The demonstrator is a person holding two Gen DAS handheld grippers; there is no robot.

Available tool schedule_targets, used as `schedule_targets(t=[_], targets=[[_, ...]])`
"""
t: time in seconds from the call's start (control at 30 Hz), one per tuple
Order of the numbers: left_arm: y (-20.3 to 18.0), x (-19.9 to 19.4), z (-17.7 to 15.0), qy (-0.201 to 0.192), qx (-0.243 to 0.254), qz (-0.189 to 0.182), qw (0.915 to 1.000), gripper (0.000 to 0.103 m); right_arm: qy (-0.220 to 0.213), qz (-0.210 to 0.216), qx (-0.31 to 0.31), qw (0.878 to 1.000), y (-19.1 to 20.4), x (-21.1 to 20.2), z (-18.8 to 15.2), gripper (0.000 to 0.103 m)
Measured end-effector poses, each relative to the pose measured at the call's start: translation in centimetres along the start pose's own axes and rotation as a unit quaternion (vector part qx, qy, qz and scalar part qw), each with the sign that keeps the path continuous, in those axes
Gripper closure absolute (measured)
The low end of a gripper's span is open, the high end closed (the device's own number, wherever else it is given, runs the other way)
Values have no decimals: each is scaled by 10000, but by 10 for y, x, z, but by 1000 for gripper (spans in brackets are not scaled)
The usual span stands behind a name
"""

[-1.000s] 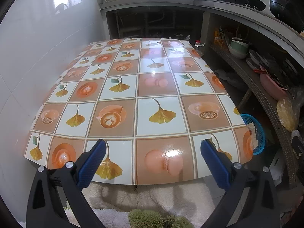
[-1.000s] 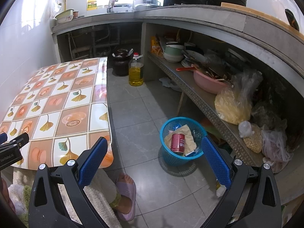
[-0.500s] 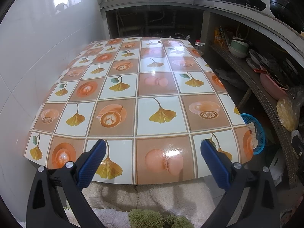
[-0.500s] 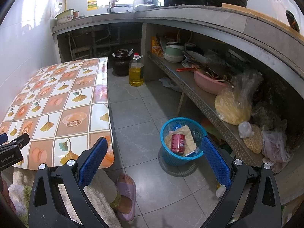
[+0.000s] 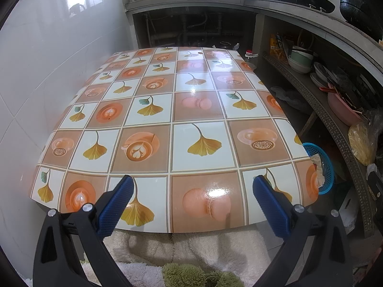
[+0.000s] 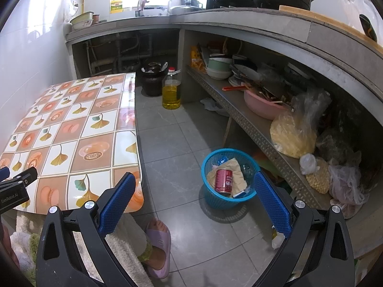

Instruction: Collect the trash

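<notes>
- Left gripper [image 5: 192,199]: its blue-padded fingers [image 5: 119,201] stand wide apart with nothing between them, hovering over the near edge of the worktop [image 5: 182,110].
- Right gripper [image 6: 191,201]: fingers [image 6: 271,202] also spread wide and empty, held above the grey tiled floor [image 6: 172,143], to the right of the worktop's near corner.
- Below the right gripper, at 6 o'clock, a foot in a lilac slipper [image 6: 159,246] rests on the floor beside a fluffy white garment [image 6: 124,229].
- The worktop carries a glossy covering of ginkgo leaves and coffee cups; no loose item shows on it in the left wrist view.
- A blue basket [image 6: 211,197] stands on the floor at about 1 o'clock from the right gripper, just in front of the low shelf [image 6: 251,129].
- The collected trash lies inside it: a red can [image 6: 224,179] on crumpled brown paper [image 6: 235,168], with small wrappers around them.
- In the left wrist view the same basket peeks out past the worktop's right edge at 3 o'clock.
- Farther off, at 12 o'clock, a bottle of yellow oil [image 6: 171,91] stands on the floor next to a dark jar [image 6: 153,79].
</notes>
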State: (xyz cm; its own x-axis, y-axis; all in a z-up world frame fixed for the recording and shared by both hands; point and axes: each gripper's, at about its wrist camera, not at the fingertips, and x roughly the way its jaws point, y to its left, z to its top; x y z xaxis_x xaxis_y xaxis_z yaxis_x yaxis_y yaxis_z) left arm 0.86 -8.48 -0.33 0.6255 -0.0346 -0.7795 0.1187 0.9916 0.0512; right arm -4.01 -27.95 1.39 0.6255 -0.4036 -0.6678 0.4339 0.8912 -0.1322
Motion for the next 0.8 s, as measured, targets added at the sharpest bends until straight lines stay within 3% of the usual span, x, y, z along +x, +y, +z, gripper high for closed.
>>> schedule_targets(t=[0.8], targets=[[0,0,0,15,3,0,10000,6,2,-10,22,10000,2,-1,-1,8]])
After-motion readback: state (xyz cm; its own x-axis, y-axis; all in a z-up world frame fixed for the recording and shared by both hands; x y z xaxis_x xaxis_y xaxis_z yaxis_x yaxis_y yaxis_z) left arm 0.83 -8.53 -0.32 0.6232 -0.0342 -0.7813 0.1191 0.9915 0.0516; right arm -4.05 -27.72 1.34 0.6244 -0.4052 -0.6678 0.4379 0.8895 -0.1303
